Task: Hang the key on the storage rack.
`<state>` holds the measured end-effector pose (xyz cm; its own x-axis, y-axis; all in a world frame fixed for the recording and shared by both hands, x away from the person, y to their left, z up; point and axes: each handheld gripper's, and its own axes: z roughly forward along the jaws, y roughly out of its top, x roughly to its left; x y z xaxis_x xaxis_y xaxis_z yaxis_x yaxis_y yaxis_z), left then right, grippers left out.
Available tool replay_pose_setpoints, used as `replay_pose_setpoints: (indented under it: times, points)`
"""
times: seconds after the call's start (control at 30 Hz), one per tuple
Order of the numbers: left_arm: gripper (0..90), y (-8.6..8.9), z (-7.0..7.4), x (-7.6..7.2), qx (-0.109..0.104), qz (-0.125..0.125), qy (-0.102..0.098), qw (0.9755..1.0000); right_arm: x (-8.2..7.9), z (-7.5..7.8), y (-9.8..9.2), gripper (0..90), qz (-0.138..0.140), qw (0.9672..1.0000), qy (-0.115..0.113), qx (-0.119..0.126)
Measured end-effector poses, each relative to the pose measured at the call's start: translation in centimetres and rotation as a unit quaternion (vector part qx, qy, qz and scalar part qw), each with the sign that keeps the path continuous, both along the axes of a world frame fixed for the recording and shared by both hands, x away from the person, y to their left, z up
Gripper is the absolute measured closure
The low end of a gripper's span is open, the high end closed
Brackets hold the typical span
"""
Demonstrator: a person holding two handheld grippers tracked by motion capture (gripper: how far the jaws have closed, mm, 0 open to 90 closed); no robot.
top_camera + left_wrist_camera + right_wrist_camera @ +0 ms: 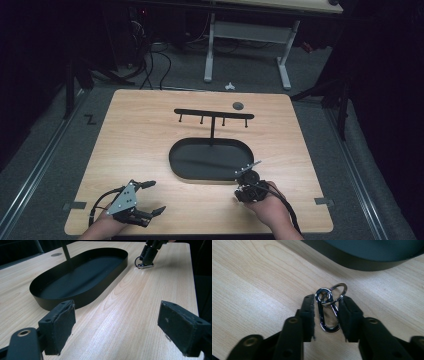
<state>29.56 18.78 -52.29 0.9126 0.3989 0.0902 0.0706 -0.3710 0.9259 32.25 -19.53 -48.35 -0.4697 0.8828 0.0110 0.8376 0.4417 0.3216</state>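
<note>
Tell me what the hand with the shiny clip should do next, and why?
Probably squeeze shut. The right gripper sits low on the table with its fingers on either side of the metal clip, which lies flat with its key ring near the black tray. A small gap shows on each side, so it is not held yet.

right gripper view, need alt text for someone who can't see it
A small chrome carabiner clip with a key ring through its top lies on a light wood table, between the right gripper's two black jaws, which flank it closely. The curved wall of a black tray crosses the top edge.
</note>
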Motion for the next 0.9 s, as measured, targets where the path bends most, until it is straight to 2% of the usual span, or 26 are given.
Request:
replay_pose_setpoints:
  times: [0.13,0.43,0.7,0.9]
  points:
    - [15.2,0.00,0.00,0.03,0.000,0.001,0.001,1.0000,0.01,0.22,-0.07,78.2,0.002,1.0000,-0.006,-0.001]
    - [15.2,-0.02,0.00,0.01,0.001,0.002,0.000,1.0000,-0.29,0.24,-0.22,85.4,0.011,0.9999,-0.007,-0.003]
    - [15.2,-0.01,0.00,0.01,0.000,0.000,0.000,1.0000,-0.09,0.06,0.06,78.7,0.002,1.0000,-0.007,0.002]
    - [15.2,0.00,0.00,0.01,0.000,0.000,0.001,1.0000,0.10,-0.19,0.40,79.7,0.003,0.9999,-0.011,-0.001]
